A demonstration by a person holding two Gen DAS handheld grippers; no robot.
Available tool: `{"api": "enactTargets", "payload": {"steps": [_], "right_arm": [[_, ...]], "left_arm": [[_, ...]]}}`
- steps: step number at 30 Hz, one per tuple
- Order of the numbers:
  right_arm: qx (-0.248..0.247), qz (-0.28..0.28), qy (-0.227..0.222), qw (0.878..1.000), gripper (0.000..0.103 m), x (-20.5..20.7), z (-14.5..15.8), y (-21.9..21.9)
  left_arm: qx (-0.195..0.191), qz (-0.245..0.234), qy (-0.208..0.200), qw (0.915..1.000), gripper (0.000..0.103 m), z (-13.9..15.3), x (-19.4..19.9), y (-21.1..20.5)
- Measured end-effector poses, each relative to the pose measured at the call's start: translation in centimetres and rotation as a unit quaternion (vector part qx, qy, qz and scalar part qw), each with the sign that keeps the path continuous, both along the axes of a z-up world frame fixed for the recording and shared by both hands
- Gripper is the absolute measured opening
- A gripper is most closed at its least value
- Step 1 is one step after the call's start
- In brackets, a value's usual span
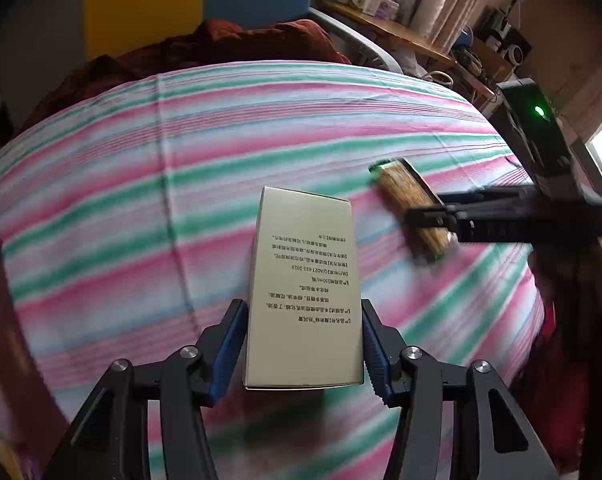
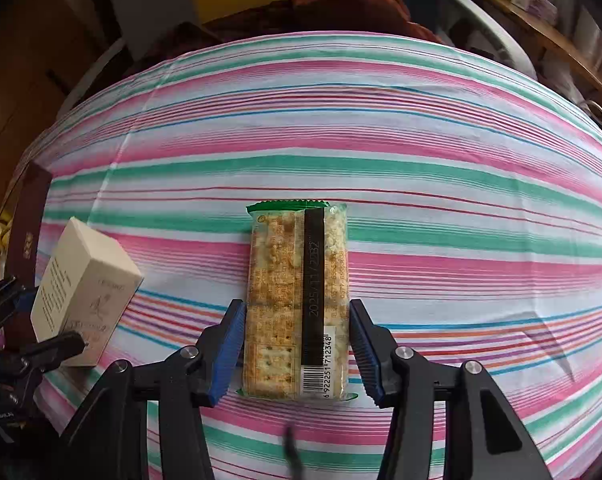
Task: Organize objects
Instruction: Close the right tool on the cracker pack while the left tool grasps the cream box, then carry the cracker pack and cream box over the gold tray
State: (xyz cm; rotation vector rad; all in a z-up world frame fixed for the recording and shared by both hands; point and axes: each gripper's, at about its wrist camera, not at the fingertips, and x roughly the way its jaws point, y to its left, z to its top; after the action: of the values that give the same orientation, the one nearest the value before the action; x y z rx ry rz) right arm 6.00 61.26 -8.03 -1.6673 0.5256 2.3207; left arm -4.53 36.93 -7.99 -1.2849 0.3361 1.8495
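Observation:
A tall beige box with printed text is clamped between the blue pads of my left gripper, above the striped cloth. In the right wrist view the same box appears at the left, tilted in the left gripper. A clear packet of crackers with a green end seal lies flat on the cloth. My right gripper straddles its near half, with the pads close beside its long edges and a slim gap on each side. From the left wrist, the right gripper reaches over the packet.
A dark red flat box stands at the cloth's left edge. A rust-coloured blanket is bunched along the far edge. Behind it on the right is a wooden shelf with small cartons and clutter.

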Motion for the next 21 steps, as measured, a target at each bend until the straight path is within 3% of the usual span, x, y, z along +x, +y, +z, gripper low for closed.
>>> {"api": "enactTargets", "payload": {"steps": [4,11,15,18,21], "right_arm": [[0.022,0.028,-0.012,0.999,0.052,-0.8,0.0,-1.2],[0.028,0.028,-0.014,0.999,0.054,-1.0,-0.1,-1.4],[0.030,0.028,-0.016,0.999,0.054,-0.9,-0.5,-1.5],[0.034,0.030,-0.018,0.999,0.054,-1.1,-0.7,-1.5],[0.039,0.033,-0.020,0.998,0.054,-1.1,-0.8,-1.6]], "left_arm": [[0.008,0.004,0.004,0.9999,0.056,-0.1,1.1,-1.2],[-0.009,-0.026,0.048,0.9985,0.060,-0.1,1.4,0.6],[-0.013,-0.031,0.046,0.9984,0.061,-0.5,0.8,0.6],[-0.011,-0.034,0.031,0.9989,0.056,-1.1,0.6,0.7],[-0.018,-0.040,0.051,0.9977,0.052,-1.3,1.2,0.9]]}}
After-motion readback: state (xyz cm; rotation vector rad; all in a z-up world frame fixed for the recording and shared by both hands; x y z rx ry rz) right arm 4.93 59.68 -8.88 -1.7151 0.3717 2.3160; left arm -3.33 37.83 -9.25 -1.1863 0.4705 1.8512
